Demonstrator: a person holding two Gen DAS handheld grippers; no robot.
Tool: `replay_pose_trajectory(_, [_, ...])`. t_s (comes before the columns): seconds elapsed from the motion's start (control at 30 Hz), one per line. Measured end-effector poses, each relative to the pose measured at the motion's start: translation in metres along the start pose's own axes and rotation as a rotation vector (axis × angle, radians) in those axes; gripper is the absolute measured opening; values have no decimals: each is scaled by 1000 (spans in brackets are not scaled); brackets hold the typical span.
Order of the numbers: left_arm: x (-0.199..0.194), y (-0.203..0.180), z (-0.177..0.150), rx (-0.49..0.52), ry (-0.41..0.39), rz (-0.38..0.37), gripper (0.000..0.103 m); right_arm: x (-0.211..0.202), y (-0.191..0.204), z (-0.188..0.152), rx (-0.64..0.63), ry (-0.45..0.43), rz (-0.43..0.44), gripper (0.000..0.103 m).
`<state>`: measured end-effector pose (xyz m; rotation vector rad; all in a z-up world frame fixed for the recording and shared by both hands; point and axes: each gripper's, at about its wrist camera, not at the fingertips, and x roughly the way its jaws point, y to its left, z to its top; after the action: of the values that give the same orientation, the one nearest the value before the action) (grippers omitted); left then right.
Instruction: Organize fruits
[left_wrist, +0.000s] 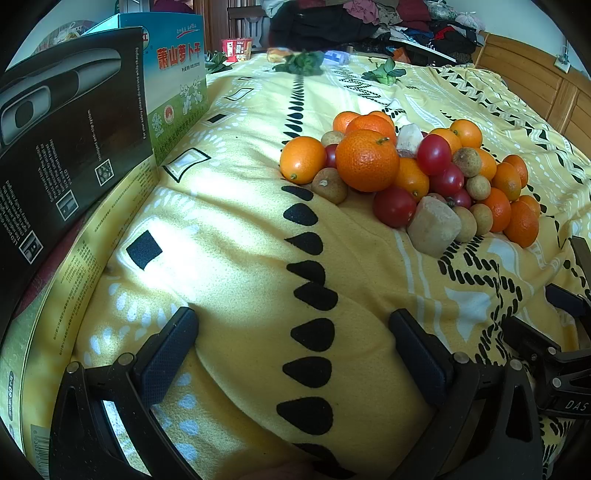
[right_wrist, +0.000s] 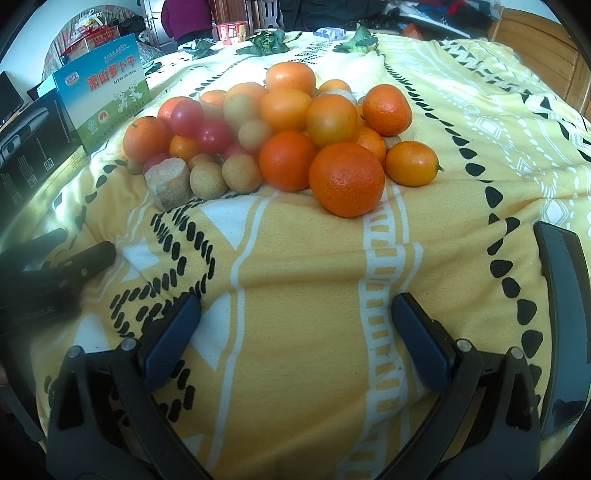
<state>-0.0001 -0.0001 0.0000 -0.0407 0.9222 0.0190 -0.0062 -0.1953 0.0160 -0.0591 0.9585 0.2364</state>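
Right wrist view: both the right gripper (right_wrist: 295, 325) and left gripper (left_wrist: 291, 339) gape wide, empty, near the fruit pile (right_wrist: 280, 136) mid-bed (right_wrist: 461, 122).

We count one heap of fruit on the bedspread (right_wrist: 303, 295). In it we make out about a dozen oranges (right_wrist: 346, 179), though those at the back hide each other. There are about five red tomatoes (left_wrist: 434, 154), and six or seven small tan longans (right_wrist: 207, 180). Two pale cut chunks (left_wrist: 434, 226) lie among them. Beside the heap stand two boxes: one black box (left_wrist: 66, 147) and one blue-green box (right_wrist: 107, 88). At the far edge lie three bunches of leafy greens (right_wrist: 263, 43).
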Motion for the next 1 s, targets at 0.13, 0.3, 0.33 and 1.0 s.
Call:
replay_pose_trajectory(0.13, [0,1,0,-2,0,-2,103,0,2,-1,-1,-1,0,103])
replay_pose_trajectory(0.3, [0,0,-1,-3,-2,-3,103,-1,1,-2,-2,-1,-1,103])
replay_pose_trajectory(0.33, [0,0,-1,-3,-2,-2,103,-1,2,-1,-1,-2,-1,103])
replay_pose_trajectory(1.0, [0,-1,0,-1,-1,1,103,-3,3,-1,1,-3,1,103])
